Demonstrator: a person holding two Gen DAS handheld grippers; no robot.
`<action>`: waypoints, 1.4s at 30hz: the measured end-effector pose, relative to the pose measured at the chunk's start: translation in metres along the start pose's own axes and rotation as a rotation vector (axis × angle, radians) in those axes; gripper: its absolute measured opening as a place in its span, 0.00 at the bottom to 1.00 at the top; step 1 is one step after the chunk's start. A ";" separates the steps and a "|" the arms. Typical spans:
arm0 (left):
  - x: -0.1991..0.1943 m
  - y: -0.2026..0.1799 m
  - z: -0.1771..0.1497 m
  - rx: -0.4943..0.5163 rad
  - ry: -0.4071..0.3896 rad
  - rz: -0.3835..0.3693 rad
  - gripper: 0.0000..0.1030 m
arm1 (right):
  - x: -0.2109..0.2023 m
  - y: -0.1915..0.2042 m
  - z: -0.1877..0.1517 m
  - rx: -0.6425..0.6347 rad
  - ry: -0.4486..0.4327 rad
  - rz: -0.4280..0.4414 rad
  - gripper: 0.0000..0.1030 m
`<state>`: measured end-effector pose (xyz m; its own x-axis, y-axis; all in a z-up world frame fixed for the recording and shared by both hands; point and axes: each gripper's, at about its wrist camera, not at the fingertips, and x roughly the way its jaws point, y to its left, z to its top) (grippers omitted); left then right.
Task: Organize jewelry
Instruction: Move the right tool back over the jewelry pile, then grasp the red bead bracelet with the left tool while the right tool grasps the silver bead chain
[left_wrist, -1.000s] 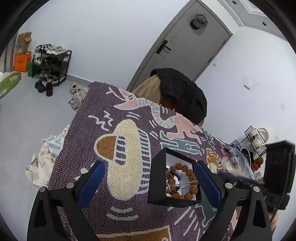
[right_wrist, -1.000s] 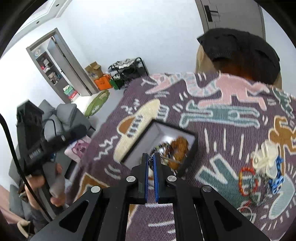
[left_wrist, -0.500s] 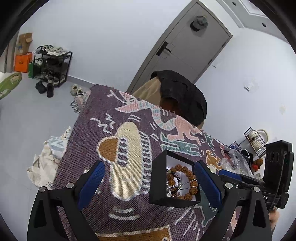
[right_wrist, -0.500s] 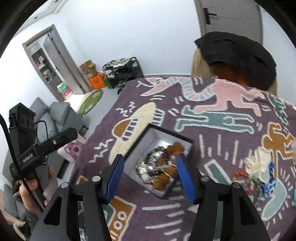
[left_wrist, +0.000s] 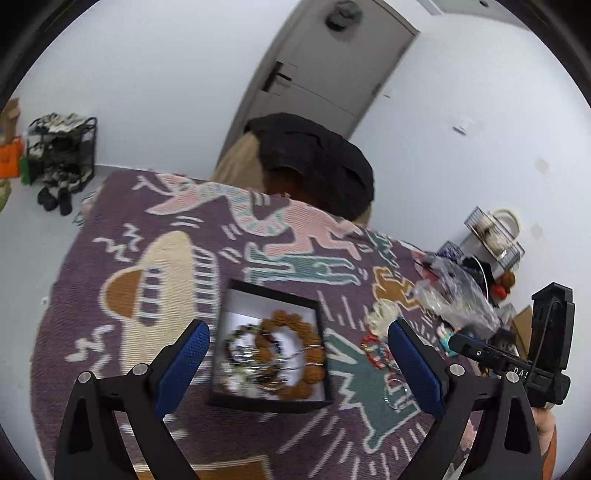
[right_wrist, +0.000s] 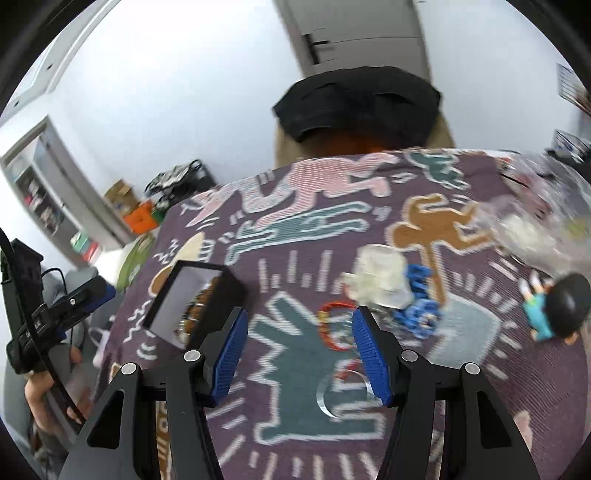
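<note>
Right wrist view showed the patterned cloth (right_wrist: 295, 424) over the counter, then the black box (right_wrist: 221, 291) of jewelry at the left, then loose pieces: a red bracelet (right_wrist: 327, 325) and a clear ring (right_wrist: 341, 397) between the fingers of the right hand-held gripper (right_wrist: 299, 352), open and empty. The left hand-held gripper (left_wrist: 299, 363) hovered open over the box. Judged step: fetching the next piece; closing on the bracelet comes next.
</note>
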<state>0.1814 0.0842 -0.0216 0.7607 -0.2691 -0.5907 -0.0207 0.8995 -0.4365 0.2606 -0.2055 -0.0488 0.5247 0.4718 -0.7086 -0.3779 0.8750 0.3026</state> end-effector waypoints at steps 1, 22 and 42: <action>0.004 -0.008 -0.001 0.014 0.007 -0.004 0.95 | -0.002 -0.008 -0.001 0.009 -0.005 -0.007 0.58; 0.091 -0.110 -0.022 0.221 0.174 -0.011 0.50 | 0.074 -0.070 -0.025 0.130 0.121 -0.073 0.37; 0.164 -0.134 -0.042 0.239 0.313 0.052 0.42 | 0.023 -0.096 -0.041 0.197 -0.035 -0.063 0.09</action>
<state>0.2819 -0.0951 -0.0884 0.5276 -0.2800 -0.8020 0.1254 0.9594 -0.2525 0.2771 -0.2833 -0.1204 0.5697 0.4162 -0.7087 -0.1889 0.9055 0.3799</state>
